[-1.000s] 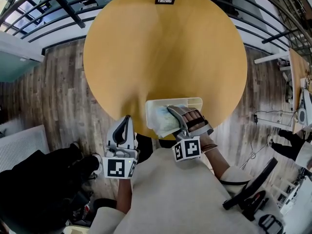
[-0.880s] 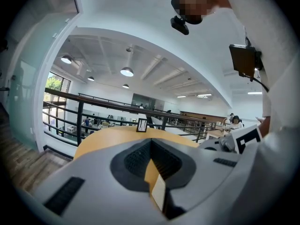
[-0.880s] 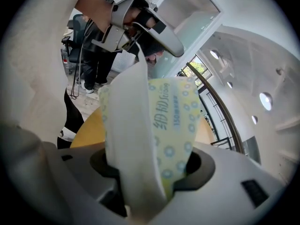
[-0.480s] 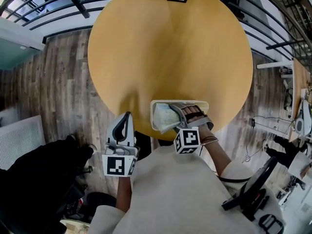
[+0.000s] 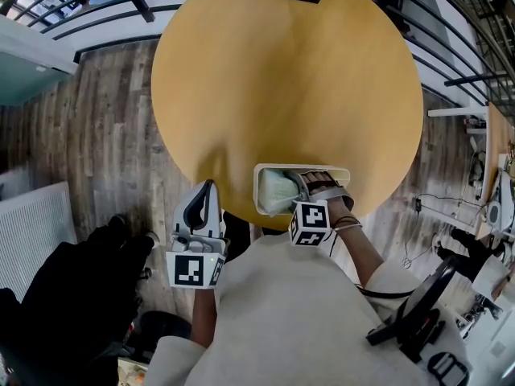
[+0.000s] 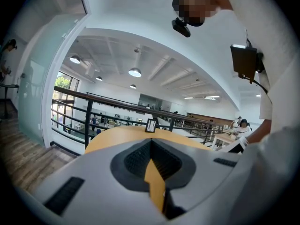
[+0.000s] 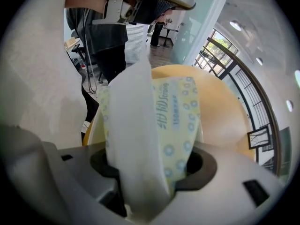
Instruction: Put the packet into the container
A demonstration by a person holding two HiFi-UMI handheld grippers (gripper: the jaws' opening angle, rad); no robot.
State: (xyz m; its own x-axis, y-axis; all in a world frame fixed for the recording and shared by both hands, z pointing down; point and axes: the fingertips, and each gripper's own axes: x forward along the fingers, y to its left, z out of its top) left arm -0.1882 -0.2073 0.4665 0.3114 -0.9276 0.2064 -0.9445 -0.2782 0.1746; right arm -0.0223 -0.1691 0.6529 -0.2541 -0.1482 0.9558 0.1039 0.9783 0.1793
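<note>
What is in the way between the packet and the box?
Nothing I can see. The right gripper holds the packet, and it already sits inside the box on the table.

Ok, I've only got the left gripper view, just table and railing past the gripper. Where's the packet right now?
Observer: The packet is clamped in the right gripper.
Operator: Is it in the container?
Observer: Yes, the head view shows it down inside the container, with the right gripper over it.
Operator: And where does the container sit?
Observer: At the near edge of the table, to the right of your left gripper.
</note>
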